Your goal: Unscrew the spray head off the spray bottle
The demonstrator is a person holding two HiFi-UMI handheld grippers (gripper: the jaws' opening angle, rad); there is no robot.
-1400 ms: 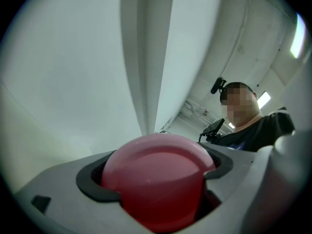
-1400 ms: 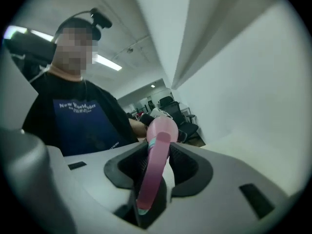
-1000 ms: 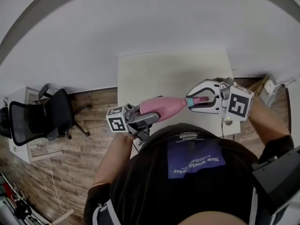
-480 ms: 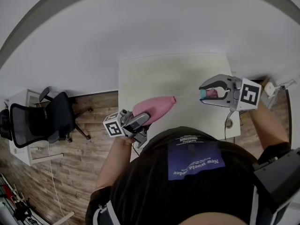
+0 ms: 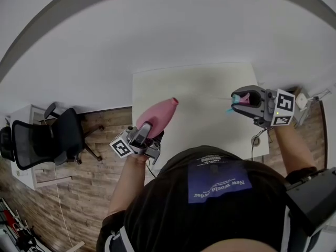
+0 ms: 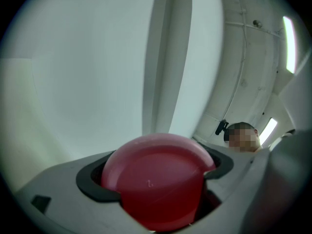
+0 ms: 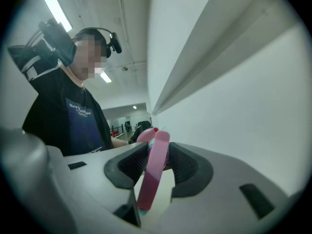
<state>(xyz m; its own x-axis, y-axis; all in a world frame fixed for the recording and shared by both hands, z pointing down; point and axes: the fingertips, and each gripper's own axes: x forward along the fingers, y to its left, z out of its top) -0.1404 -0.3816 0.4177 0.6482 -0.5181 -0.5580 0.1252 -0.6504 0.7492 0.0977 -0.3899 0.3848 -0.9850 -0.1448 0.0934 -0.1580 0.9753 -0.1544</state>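
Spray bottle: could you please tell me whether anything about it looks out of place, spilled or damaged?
The pink spray bottle has no head on it: it is clamped tilted in the left gripper, while the spray head sits apart in the right gripper. No spill or damage shows.

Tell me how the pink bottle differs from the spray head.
The smooth pink plastic bottle is big and rounded; the pink-and-teal spray head is small and narrow. The bottle is clamped in the left tongs, the spray head in the right tongs, apart from it. Both are pink and held above the table.
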